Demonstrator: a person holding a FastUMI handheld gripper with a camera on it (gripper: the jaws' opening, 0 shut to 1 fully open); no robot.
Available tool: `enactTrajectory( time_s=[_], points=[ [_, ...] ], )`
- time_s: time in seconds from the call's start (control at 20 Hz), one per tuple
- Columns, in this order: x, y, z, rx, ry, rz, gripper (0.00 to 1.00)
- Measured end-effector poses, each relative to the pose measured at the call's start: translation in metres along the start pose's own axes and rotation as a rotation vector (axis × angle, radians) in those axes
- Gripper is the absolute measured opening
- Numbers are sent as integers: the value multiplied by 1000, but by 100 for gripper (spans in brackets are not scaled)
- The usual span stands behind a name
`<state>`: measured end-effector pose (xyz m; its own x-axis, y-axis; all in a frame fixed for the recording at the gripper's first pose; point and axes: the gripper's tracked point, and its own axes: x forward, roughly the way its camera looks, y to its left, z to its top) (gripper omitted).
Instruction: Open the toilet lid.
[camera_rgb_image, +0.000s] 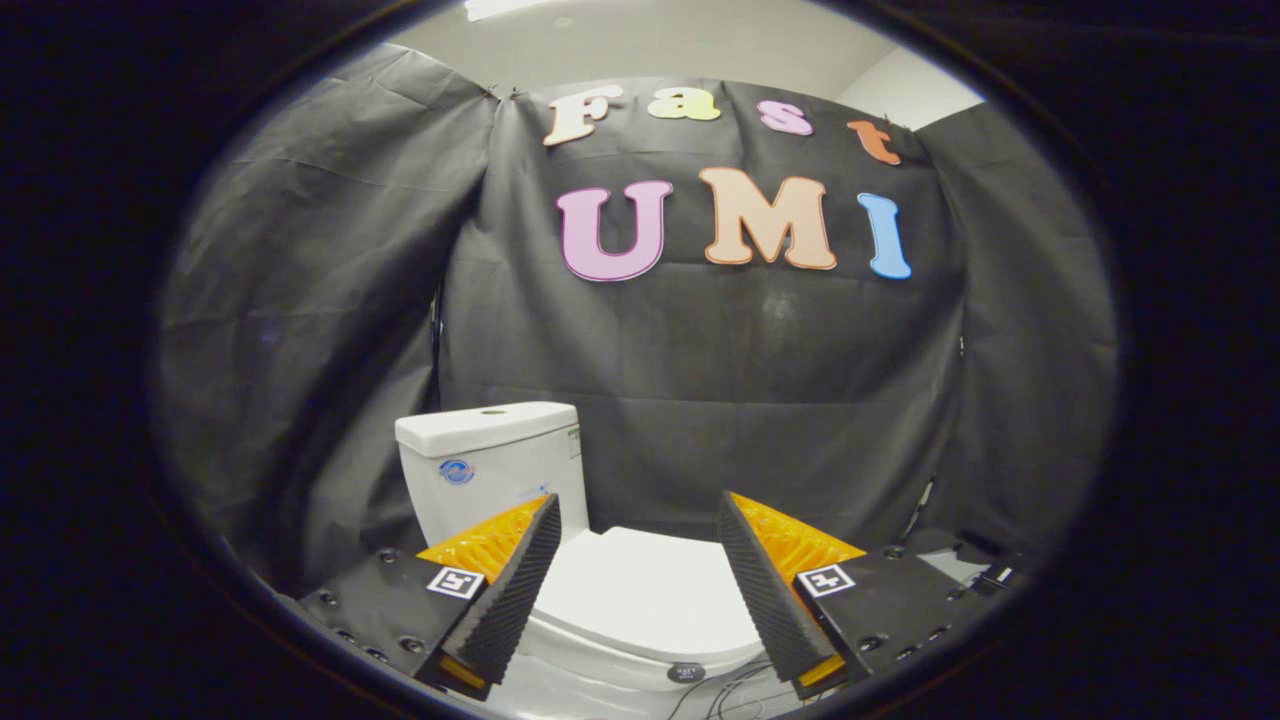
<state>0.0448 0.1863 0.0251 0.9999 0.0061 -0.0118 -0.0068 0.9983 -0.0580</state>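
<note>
A white toilet stands against the black cloth wall, its lid (640, 590) lying flat and closed over the bowl. Its white tank (495, 470) rises behind the lid, to the left. My gripper (638, 520) hovers above and in front of the lid, fingers spread wide and open, nothing between them. The lid shows through the gap between the two fingers (515, 590). A small dark round badge (686, 673) sits on the bowl's front rim below the lid.
Black cloth walls close in behind and on both sides of the toilet. Thin cables (735, 690) lie on the floor by the bowl's front right. A dark rod (918, 510) leans at the cloth to the right.
</note>
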Motion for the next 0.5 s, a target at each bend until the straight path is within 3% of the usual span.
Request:
enactTrajectory(
  time_s=[0.5],
  points=[
    [-34,11,13,-11,-50,-54,98]
  ],
)
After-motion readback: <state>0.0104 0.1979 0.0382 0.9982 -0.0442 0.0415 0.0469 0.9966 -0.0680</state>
